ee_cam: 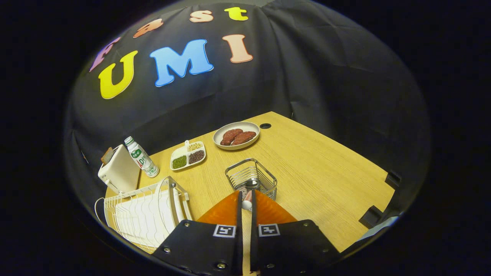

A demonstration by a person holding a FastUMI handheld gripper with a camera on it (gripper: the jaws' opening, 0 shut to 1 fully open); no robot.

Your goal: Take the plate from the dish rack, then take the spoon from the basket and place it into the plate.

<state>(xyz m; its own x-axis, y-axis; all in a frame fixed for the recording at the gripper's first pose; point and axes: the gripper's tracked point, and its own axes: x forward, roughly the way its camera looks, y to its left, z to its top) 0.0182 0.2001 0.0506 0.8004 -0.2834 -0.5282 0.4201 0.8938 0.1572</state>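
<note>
The gripper (246, 201) has its jaws almost together, clamped on the spoon (248, 196) handle; the spoon bowl sits just ahead, inside the wire basket (268, 178).

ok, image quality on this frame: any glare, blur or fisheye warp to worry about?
Gripper view: strong fisheye bend, the table edges curve and the dish rack bows near the rim; lighting even with soft shadows; centre sharp, basket wires crisp; the spoon pinched in the gripper looks slightly soft up close.
</note>
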